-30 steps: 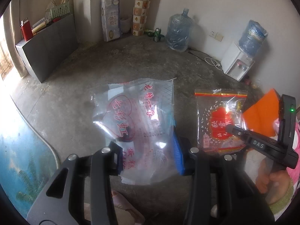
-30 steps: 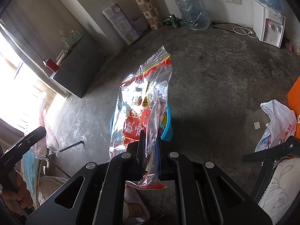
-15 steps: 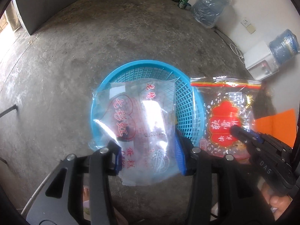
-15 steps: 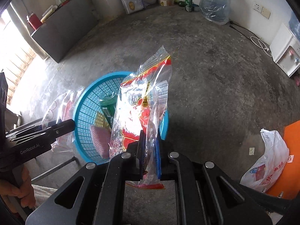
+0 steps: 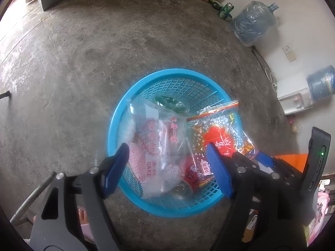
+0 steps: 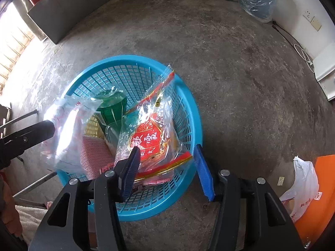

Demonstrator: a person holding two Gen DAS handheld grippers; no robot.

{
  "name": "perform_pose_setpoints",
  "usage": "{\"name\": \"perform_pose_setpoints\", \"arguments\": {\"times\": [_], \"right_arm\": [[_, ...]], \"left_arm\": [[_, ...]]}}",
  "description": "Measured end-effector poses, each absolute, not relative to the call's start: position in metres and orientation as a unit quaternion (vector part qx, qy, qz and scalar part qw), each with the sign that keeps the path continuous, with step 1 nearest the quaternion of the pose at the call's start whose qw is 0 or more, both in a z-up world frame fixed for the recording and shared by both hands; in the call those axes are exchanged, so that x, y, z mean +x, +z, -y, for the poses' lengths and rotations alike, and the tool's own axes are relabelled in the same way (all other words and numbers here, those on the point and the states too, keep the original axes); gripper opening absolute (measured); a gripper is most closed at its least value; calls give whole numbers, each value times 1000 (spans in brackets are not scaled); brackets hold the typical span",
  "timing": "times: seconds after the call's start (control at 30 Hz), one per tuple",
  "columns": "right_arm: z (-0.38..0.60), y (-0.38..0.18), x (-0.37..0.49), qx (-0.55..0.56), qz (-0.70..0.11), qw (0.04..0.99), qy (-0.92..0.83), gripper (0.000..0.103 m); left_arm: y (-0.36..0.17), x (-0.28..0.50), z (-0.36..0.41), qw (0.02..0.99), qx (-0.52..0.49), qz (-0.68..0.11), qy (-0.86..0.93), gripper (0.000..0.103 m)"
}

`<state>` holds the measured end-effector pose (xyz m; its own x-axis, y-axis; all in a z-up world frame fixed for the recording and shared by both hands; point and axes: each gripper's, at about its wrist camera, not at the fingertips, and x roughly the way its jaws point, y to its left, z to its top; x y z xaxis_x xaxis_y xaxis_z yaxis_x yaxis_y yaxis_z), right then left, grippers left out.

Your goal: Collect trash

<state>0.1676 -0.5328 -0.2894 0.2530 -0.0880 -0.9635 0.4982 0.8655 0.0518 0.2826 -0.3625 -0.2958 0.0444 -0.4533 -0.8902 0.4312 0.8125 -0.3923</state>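
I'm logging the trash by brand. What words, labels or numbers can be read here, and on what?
"OAKE": clear bag with pink print, lying in the blue basket; its pink Chinese characters are too blurred to read.
Red-and-gold bag: large Chinese characters, none I can read reliably.
White bag on the floor: red print too small.

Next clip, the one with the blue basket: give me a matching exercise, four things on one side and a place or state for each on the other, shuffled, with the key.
Things:
1. clear bag with pink print
2. red and gold snack bag
3. green bottle
4. white plastic bag

Places or states:
A. on the floor beside an orange sheet
B. in the blue basket, below the open right tool
C. deep in the basket, partly covered by the bags
D. in the basket, below the open left tool

Pairs: 1-D, 2-B, 3-C, 4-A
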Motion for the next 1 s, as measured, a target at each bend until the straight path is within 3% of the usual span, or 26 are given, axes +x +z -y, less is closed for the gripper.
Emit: {"name": "perform_pose_setpoints", "arguments": {"times": [0.13,0.33,0.57,0.8,1.0], "right_arm": [[537,-272,151,198,-543,791,-202,58],[545,-237,115,255,-487,807,-216,59],[524,-168,55,272,-432,836,-203,59],[461,-89,-8,195,-396,875,-200,76],[383,-48,-39,147,-363,904,-172,93]], "left_arm": [[-283,275,368,732,-1,-601,-322,81],[-258,257,371,746,36,-570,-342,81],[-173,190,363,763,77,-480,-426,81],[-73,106,296,797,63,-398,-450,89],[-23,51,222,837,49,-368,-401,94]]}}
